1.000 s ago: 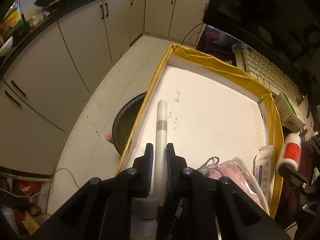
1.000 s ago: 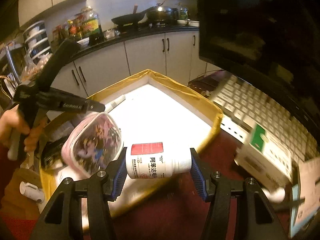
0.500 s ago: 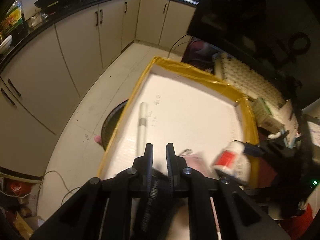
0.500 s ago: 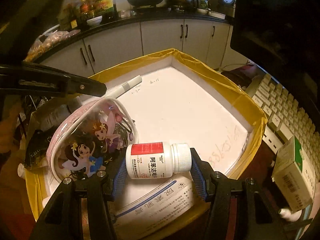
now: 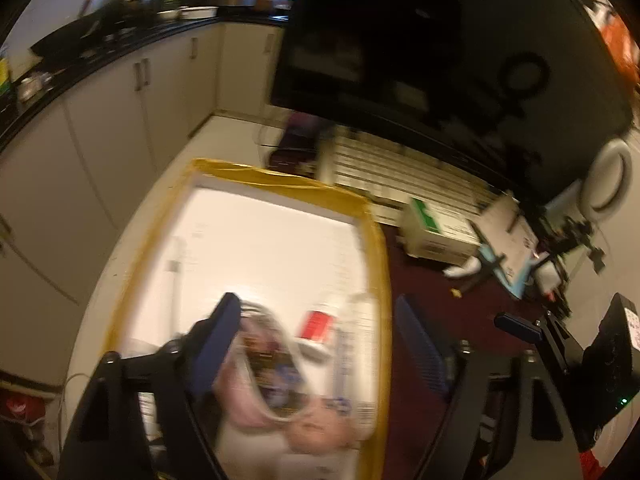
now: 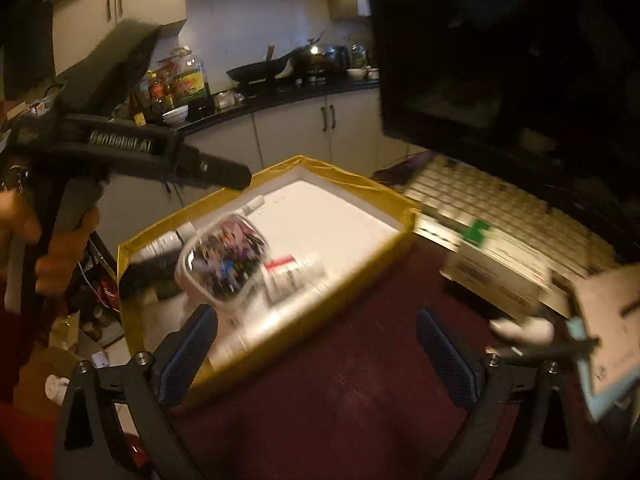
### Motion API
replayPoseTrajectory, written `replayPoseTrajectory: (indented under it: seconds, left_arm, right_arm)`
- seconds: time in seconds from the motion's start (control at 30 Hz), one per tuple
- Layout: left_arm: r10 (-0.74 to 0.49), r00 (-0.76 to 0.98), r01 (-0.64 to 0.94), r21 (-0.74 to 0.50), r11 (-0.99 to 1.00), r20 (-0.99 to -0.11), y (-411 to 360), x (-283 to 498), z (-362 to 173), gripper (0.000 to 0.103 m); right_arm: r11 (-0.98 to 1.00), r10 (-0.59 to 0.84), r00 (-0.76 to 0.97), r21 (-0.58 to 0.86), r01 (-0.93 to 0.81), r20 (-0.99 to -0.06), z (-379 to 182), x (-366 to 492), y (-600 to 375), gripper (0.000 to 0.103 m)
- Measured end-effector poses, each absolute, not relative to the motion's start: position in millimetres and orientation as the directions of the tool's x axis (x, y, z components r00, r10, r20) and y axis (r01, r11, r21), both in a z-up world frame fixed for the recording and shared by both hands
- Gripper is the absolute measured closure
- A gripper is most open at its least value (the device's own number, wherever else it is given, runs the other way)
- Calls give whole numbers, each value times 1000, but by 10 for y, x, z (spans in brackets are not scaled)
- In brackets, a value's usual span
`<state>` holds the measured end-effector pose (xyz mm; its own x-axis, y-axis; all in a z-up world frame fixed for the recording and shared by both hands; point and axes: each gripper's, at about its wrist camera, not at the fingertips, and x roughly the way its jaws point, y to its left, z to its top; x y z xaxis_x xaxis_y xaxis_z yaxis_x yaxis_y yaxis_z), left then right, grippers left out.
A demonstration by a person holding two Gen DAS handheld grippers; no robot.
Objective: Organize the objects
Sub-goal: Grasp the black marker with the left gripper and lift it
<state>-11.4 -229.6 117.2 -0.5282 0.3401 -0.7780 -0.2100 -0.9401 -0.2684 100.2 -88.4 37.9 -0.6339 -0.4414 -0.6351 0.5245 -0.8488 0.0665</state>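
A yellow-rimmed white box holds a pink cartoon pouch, a white pill bottle with a red label, a white tube and a flat medicine packet. My right gripper is open and empty over the dark red table, just outside the box's near edge. My left gripper is open and empty above the box's near end, over the pouch and bottle; in the right wrist view it shows high at the left.
A green-and-white medicine box lies right of the yellow box, with a white keyboard and a dark monitor behind. Papers and a pen lie at far right. Kitchen cabinets and floor lie beyond the box.
My right gripper let go of the pill bottle, which now lies in the box, and drew back open. My left gripper released the white tube, opened and rose.
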Motion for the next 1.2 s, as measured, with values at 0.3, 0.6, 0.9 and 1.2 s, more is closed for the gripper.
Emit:
replayPoseTrajectory:
  seconds: [0.3,0.6,0.9,1.2]
  left_arm:
    - [443,-366,-381,-302,-874,-818,-1192,-25,925,12]
    - [436,-314,-621,-165,-767,-843,129,-164,565,12]
    - [426,-356,-664,-96,-742,-832,637,-589,346,12]
    - [461,-336,-718,-94,-690,-821,955,-690,263,21]
  right_arm:
    - [-958,-254,-717,67,279,-649,222,1383,526,0]
    - [-982,-184,-698,92,168,-693,161,1510,1453,0]
    - [-988,-156,-667,115,105,-728,-19,1408,1766,0]
    - [-988,-140,-742,147,56,-655,241,1524,1786,0]
